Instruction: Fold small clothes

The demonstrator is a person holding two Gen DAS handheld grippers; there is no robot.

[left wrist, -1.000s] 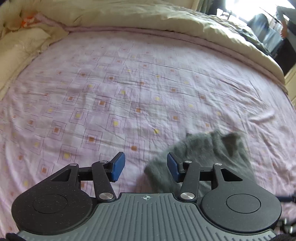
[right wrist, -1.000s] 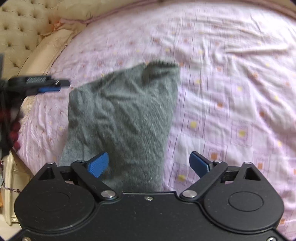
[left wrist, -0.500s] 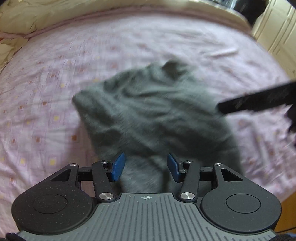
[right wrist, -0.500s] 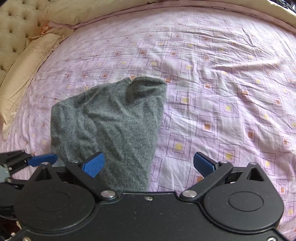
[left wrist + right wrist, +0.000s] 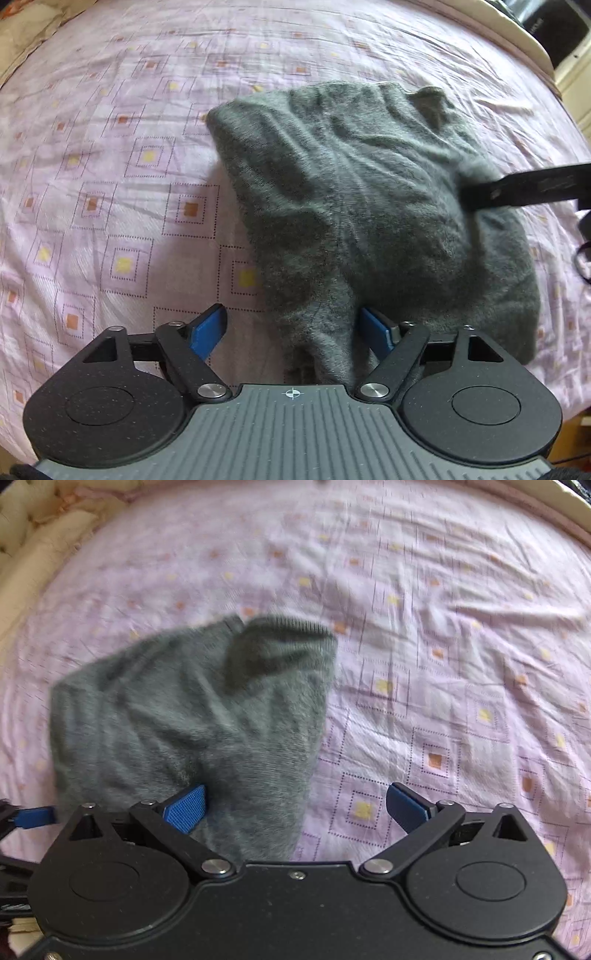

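A small grey knitted garment (image 5: pixel 354 206) lies rumpled on the pink patterned bed sheet (image 5: pixel 110 166), its ribbed opening at the far end. My left gripper (image 5: pixel 295 328) is open, and the garment's near edge runs between its blue pads. In the right wrist view the same garment (image 5: pixel 184 720) fills the left half. My right gripper (image 5: pixel 295 806) is open wide over the garment's near right edge, left pad on the cloth, right pad over bare sheet. The right gripper's black finger (image 5: pixel 524 190) shows over the garment at the right of the left wrist view.
Cream bedding and a tufted headboard (image 5: pixel 37 535) curve along the far left. A cream bed border (image 5: pixel 517 33) runs along the far right, with dark furniture (image 5: pixel 550 22) behind it. Bare sheet (image 5: pixel 461 646) stretches to the right of the garment.
My left gripper has swung right onto the garment and opened wider, so the near edge now sits between its pads. My right gripper has moved slightly closer to the cloth.
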